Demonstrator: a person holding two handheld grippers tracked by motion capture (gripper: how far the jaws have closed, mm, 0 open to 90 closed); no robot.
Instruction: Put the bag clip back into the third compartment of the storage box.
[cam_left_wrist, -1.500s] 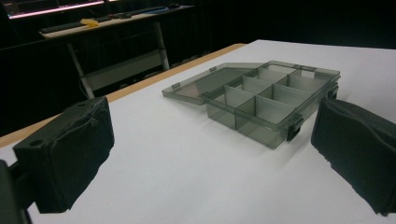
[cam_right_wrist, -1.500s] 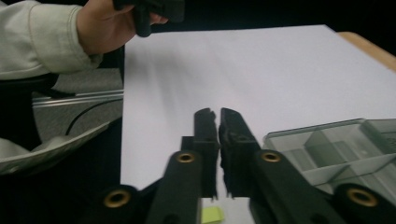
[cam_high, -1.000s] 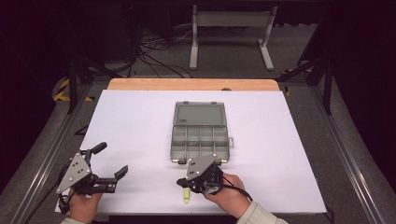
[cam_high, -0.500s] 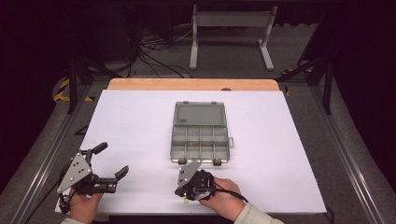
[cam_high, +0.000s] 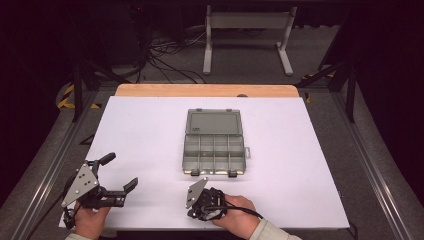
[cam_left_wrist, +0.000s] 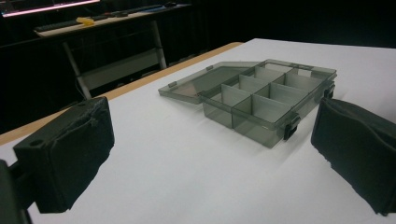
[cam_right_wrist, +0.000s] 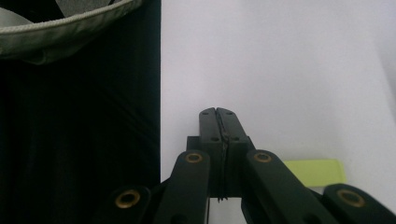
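A smoky grey compartment box (cam_high: 215, 150) lies open in the middle of the white table (cam_high: 300, 150), its lid flat toward the far side. In the left gripper view the box (cam_left_wrist: 261, 100) stands ahead, its compartments looking bare. My left gripper (cam_high: 120, 171) rests near the front left, jaws wide open with nothing between the pads (cam_left_wrist: 70, 154). My right gripper (cam_high: 198, 214) points down at the table's front edge, below the box. Its jaws (cam_right_wrist: 218, 113) are pressed together with nothing between them. A small yellow-green piece (cam_right_wrist: 313, 171) lies on the table just beside them.
The table's front edge runs close to the right gripper, with darkness and a pale sleeve (cam_right_wrist: 56, 18) beyond it. A wooden strip (cam_high: 205, 90) borders the far side, with a metal stand (cam_high: 247, 37) and cables on the floor behind.
My right gripper has sunk and slid a little left toward the front edge. The yellow-green piece seen under it in the high view is now hidden there. The left gripper has stayed put.
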